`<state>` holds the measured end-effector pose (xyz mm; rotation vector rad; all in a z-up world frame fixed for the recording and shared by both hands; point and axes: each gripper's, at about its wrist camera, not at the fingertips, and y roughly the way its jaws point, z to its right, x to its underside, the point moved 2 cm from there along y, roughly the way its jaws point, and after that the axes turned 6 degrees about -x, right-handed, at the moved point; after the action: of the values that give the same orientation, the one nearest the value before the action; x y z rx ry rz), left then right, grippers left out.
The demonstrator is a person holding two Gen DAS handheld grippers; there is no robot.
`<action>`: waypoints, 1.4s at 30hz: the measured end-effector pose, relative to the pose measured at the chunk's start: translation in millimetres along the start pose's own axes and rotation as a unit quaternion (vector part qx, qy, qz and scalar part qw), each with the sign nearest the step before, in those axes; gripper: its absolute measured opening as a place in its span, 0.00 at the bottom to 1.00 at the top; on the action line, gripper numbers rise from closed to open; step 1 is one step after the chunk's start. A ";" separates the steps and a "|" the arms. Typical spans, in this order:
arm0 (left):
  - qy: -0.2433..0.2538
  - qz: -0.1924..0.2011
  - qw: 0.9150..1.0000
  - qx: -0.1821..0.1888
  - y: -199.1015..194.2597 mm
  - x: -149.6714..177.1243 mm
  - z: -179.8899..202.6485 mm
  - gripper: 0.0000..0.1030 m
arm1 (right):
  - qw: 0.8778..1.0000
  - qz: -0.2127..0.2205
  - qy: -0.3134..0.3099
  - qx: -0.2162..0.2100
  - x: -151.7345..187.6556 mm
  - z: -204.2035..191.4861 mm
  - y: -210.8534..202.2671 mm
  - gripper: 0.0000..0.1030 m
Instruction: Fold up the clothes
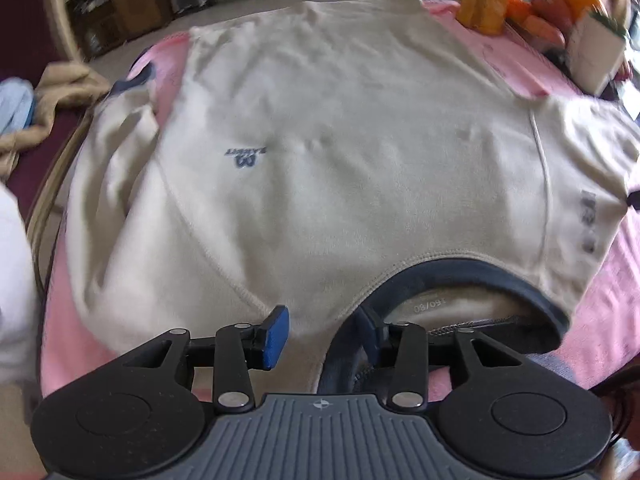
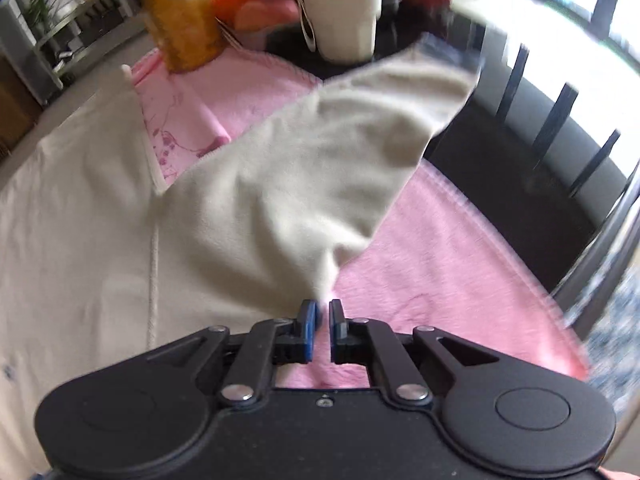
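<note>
Cream sweatshirt [image 1: 340,152], navy-trimmed collar [image 1: 472,276], lying spread front-up on a pink blanket [image 1: 608,312] that covers the surface. Small dark blue logo [image 1: 240,158] on the chest; a size label shows inside the neck opening. Collar end lies nearest the left wrist camera, hem at the far side. One sleeve [image 1: 120,136] with a navy cuff lies along the left of that view.

Right sleeve [image 2: 320,152]: drawn up off the blanket into a peak, its edge gathered to a point at the right claw; cuff end blurred.

Right claw [image 2: 323,312]: blue pads [image 2: 308,320] nearly together, pinching the sleeve's edge.

Left claw [image 1: 324,332]: pads apart, straddling the shoulder fabric and the collar edge just beside the neck opening; the right pad is partly hidden behind the collar, and the pads do not appear to press on the cloth.

Beyond the garment, at the far end of the surface: a yellow-orange object [image 2: 180,20], orange and red items [image 1: 540,12], a white container [image 2: 340,4]. Off the surface edge on the left: a heap of beige cloth [image 1: 52,100] with something pale blue. Dark chair slats [image 2: 556,120] stand against a bright window.
</note>
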<state>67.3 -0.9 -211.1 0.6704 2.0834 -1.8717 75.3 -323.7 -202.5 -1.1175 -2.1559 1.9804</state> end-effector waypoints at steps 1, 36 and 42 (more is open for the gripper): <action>-0.008 0.006 1.000 0.000 -3.3 0.4 -1.0 0.37 | 1.000 0.013 -0.010 -0.002 2.1 0.4 -7.8 0.08; -0.255 0.099 0.960 -0.067 60.0 -160.2 -266.8 0.33 | 0.874 0.116 -0.168 -0.442 -67.9 -184.1 -68.5 0.37; -0.215 0.071 0.967 -0.116 119.4 -201.8 -277.3 0.35 | 0.886 0.078 -0.094 -0.447 -82.8 -185.5 10.7 0.37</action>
<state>330.9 246.9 -179.0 0.3120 1.8720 -1.5017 226.9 -204.5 -137.7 -1.1952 -3.3108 1.0976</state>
